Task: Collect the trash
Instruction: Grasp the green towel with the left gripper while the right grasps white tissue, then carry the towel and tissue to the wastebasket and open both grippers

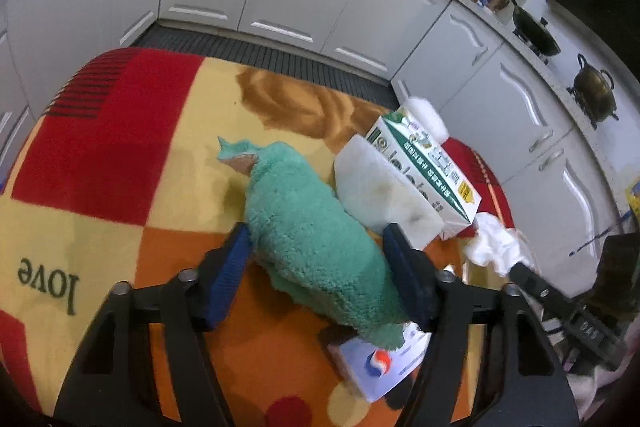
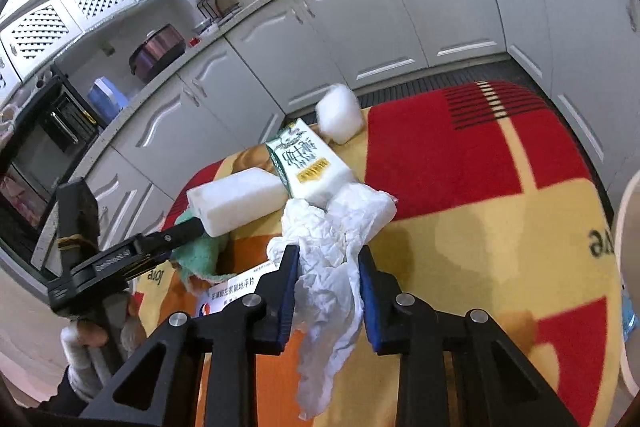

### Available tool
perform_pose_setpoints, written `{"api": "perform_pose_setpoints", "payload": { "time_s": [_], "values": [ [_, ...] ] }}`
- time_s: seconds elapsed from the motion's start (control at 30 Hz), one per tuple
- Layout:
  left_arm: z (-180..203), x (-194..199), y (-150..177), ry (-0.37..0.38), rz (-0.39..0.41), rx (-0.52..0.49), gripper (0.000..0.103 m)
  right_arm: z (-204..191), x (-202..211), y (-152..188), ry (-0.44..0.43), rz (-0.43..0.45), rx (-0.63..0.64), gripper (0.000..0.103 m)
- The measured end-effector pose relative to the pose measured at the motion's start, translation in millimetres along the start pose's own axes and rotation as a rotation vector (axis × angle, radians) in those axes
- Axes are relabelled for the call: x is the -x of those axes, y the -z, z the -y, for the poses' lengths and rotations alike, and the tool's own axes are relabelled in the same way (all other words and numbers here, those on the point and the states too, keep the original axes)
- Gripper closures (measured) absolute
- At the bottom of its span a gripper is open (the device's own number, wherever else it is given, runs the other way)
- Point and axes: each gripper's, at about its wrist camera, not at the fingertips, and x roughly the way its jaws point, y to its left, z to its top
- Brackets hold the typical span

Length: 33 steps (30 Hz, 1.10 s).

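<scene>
The right claw (image 2: 328, 267) is clamped on the crumpled white tissue (image 2: 332, 239), which rises from between its blue pads toward twelve o'clock and hangs loose below them; it is the hand already carrying trash. The left claw (image 1: 318, 259) stands half-wide around the green fuzzy cloth (image 1: 316, 235), whose long axis runs from about eleven o'clock to five o'clock through the gap; whether the pads press it I cannot tell. On the patterned surface (image 1: 120, 155), the white foam block (image 1: 384, 195) and milk carton (image 1: 428, 163) lie at one o'clock of the left claw, nearer to it.
</scene>
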Motion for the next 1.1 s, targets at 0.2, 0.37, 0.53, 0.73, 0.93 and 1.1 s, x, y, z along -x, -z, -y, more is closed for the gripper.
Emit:
{"api": "perform_pose_setpoints", "payload": {
  "time_s": [0.2,0.37,0.53,0.73,0.93,1.1],
  "values": [
    [-8.9,16.9,7.2,0.012,0.005,0.0,0.068,-1.0,12.6,3.9,-0.003,0.013,-0.011,0.076],
    [-3.5,48.7,14.2,0.024,0.043,-0.036,0.07,-12.0,31.4,5.7,-0.023,0.036,0.041,0.076],
    [10.0,82.0,17.7,0.058,0.093,-0.071,0.07,-20.9,52.6,9.8,-0.039,0.075,0.071,0.076],
    [45.6,97.9,23.8,0.111,0.113,-0.142,0.07,-23.6,69.7,18.2,-0.032,0.1,0.083,0.076],
    [81.4,93.7,30.8,0.144,0.106,-0.203,0.07,-14.6,90.2,23.8,-0.019,0.132,0.071,0.076],
    [111.3,83.6,37.6,0.162,0.092,-0.252,0.07,-2.3,108.3,26.2,0.001,0.165,0.044,0.076]
  ]
}}
